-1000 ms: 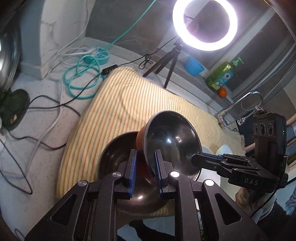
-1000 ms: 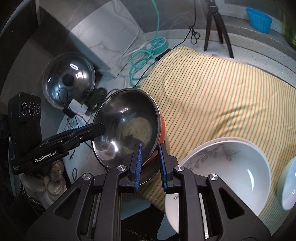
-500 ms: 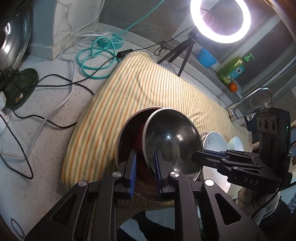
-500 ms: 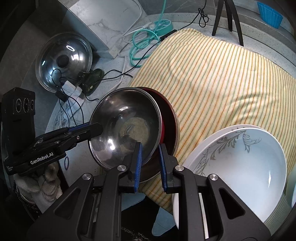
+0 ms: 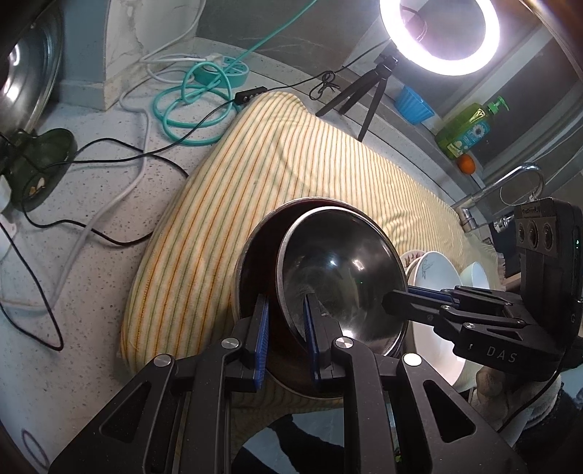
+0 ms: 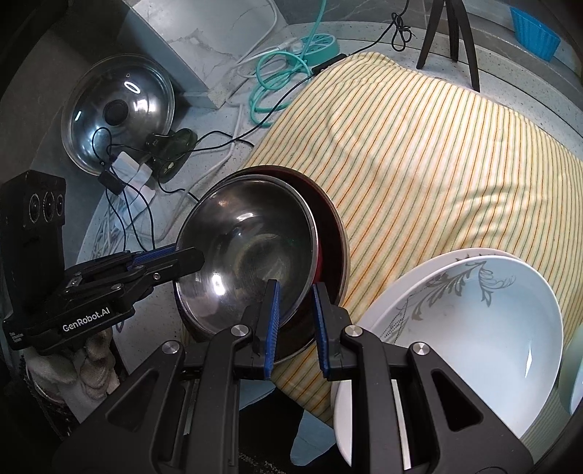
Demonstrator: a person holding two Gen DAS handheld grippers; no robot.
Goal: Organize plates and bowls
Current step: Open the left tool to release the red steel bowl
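A steel bowl (image 5: 342, 277) (image 6: 251, 255) with a red outside sits tilted inside a larger steel bowl (image 5: 255, 255) (image 6: 337, 240) on the striped yellow cloth (image 5: 277, 171) (image 6: 437, 153). My left gripper (image 5: 286, 313) (image 6: 196, 257) straddles the inner bowl's rim with its jaws slightly apart. My right gripper (image 6: 295, 295) (image 5: 391, 299) straddles the opposite rim, jaws also slightly apart. A white bowl with a grey leaf pattern (image 6: 470, 321) (image 5: 433, 269) rests on a white plate (image 6: 368, 401) to the right.
A glass pot lid (image 6: 116, 109) leans at the left wall. Cables and a teal hose (image 5: 189, 105) lie on the counter. A ring light on a tripod (image 5: 437, 32), blue cup (image 5: 413, 104), soap bottle (image 5: 466, 127) and tap (image 5: 510, 182) stand behind.
The inner bowl has come down into the larger bowl on the cloth. Both grippers' jaws have opened a little around its rim.
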